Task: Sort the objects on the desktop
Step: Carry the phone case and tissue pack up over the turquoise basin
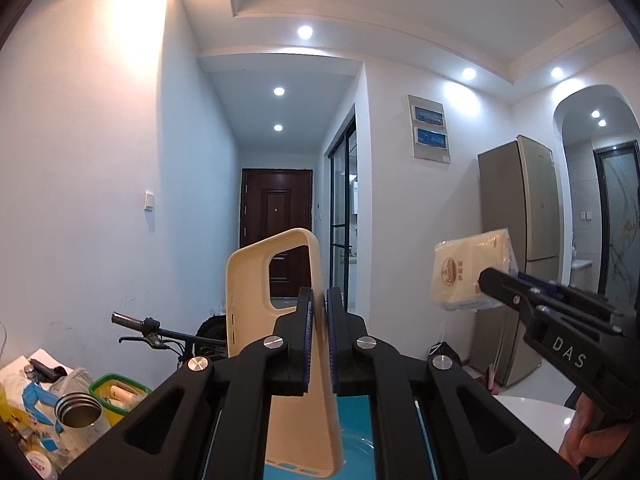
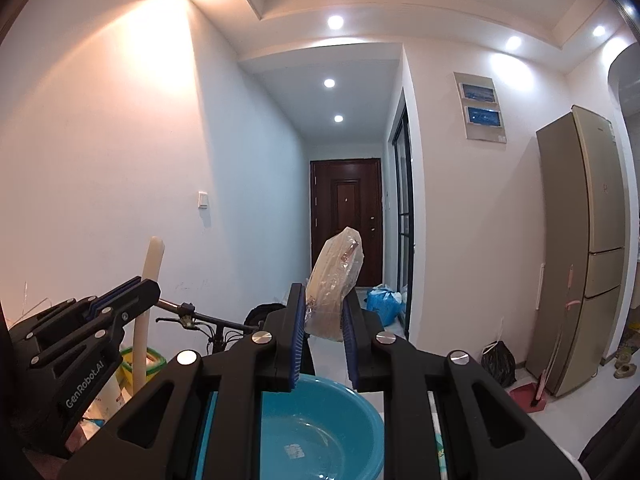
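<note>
Left gripper (image 1: 319, 312) pinches one cream phone case (image 1: 256, 304) upright between its pads, right gripper (image 2: 322, 320) pinches one plastic-wrapped tissue pack (image 2: 334, 280), both held above one blue basin (image 2: 320, 428) just below the fingers.

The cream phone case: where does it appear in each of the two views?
Left wrist view: phone case at centre, upright, clamped in the left gripper.
Right wrist view: phone case at left, seen edge-on.
Shared landmark: the blue basin below both grippers.
</note>
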A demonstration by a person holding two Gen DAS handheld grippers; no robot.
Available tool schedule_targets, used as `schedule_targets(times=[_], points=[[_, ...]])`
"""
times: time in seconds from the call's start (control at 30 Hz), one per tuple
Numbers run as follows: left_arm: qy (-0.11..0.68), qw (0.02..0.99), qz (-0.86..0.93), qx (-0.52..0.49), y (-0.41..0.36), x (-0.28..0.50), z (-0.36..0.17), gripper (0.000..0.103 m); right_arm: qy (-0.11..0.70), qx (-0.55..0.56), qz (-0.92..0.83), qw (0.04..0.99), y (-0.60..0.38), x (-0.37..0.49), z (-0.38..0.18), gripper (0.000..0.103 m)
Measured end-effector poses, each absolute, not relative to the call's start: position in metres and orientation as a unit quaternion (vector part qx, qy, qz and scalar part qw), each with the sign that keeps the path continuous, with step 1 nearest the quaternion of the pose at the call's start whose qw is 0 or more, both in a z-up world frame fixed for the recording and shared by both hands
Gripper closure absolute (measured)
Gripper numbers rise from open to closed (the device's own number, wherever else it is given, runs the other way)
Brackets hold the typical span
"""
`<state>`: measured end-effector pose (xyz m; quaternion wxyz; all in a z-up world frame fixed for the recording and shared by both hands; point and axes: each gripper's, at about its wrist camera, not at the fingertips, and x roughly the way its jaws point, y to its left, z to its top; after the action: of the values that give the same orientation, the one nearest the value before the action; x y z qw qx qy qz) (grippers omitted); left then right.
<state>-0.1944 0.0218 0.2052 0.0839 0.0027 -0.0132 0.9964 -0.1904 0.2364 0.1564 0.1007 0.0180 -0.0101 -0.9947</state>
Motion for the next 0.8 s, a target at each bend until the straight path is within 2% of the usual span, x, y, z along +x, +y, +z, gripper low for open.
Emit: schedule_targets(times=[0.57,0.8], points=[[-0.015,0.087,0.99,-0.108,0.02,-0.26,0.164,0.096,-0.002,0.1,-0.989,0.113,0.239,-0.244,0.127,0.086],[0.007,0.093,0.967,-0.237,0.029,-0.308,0.128,0.096,-0.003,0.157,-0.978,0.135,0.24,-0.268,0.104,0.086]])
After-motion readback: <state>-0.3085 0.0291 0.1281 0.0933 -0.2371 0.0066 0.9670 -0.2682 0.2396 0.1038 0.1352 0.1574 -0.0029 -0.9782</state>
